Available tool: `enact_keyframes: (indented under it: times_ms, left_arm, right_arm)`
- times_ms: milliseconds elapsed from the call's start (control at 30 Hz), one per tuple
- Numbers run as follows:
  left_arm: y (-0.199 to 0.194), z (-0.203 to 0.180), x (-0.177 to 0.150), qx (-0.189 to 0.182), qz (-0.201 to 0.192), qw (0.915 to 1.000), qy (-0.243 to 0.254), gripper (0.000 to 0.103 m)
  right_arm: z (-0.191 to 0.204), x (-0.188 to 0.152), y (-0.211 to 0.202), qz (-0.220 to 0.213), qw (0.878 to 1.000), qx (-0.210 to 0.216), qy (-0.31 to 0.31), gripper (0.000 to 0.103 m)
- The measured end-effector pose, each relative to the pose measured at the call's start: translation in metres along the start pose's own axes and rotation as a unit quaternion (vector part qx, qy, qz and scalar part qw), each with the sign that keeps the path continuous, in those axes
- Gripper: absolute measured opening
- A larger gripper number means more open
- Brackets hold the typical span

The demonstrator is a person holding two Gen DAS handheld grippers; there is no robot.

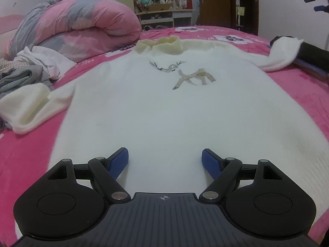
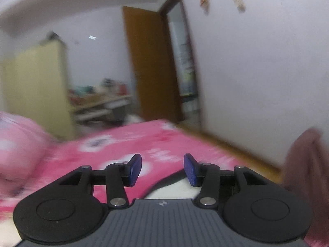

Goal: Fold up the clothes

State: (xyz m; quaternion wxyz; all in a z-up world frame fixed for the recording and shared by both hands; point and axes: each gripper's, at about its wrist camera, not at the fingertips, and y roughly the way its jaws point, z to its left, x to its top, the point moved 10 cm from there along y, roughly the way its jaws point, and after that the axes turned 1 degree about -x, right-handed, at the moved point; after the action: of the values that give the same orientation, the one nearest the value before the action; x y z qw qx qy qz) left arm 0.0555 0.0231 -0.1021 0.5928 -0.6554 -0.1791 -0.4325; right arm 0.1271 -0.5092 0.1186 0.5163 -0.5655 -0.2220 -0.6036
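Fuzzy wht knit sweater (image 1: 144, 103), prob. flat.

White sweater (image 1: 144, 107) with a beige deer (image 1: 194, 77) motif and cream collar (image 1: 159, 44); hot-pink bed (image 1: 298, 86) with white flower patches; pink-and-grey duvet (image 1: 82, 22); blue pads (image 1: 118, 161) on black linkages.

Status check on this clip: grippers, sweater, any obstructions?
Left gripper open, empty, over the sweater hem. Right gripper open, empty, raised, view blurred. Sweater flat on the bed, sleeves out. Clothes pile beside the left sleeve.
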Motion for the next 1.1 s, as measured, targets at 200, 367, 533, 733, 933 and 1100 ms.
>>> enact_keyframes:
  times_ms: [200, 367, 533, 733, 933, 1100]
  left_arm:
    - [-0.003, -0.002, -0.008, -0.003, 0.0, 1.0, -0.002, 0.079]
    - [-0.004, 0.001, -0.011, -0.01, 0.001, 0.9998, -0.02, 0.079]
    - [-0.004, 0.003, -0.014, -0.017, -0.004, 0.9995, -0.027, 0.08]
    - [-0.003, 0.004, -0.016, -0.027, -0.012, 0.9991, -0.031, 0.081]
    - [-0.003, 0.005, -0.015, -0.03, -0.012, 0.999, -0.029, 0.082]
    - [-0.004, 0.006, -0.016, -0.029, -0.007, 0.9993, -0.021, 0.082]
  right_arm:
    - [0.075, -0.155, -0.015, 0.255, 0.94, 0.179, 0.136, 0.048]
    - [0.119, -0.266, 0.029, 0.359, 0.879, 0.195, 0.248, 0.04]
    - [0.137, -0.294, 0.056, 0.351, 0.875, 0.177, 0.284, 0.025]
    - [0.126, -0.307, 0.062, 0.333, 0.856, 0.168, 0.358, 0.009]
    - [0.127, -0.295, 0.065, 0.329, 0.861, 0.17, 0.349, 0.008]
    - [0.141, -0.271, 0.052, 0.278, 0.941, 0.145, 0.128, 0.007]
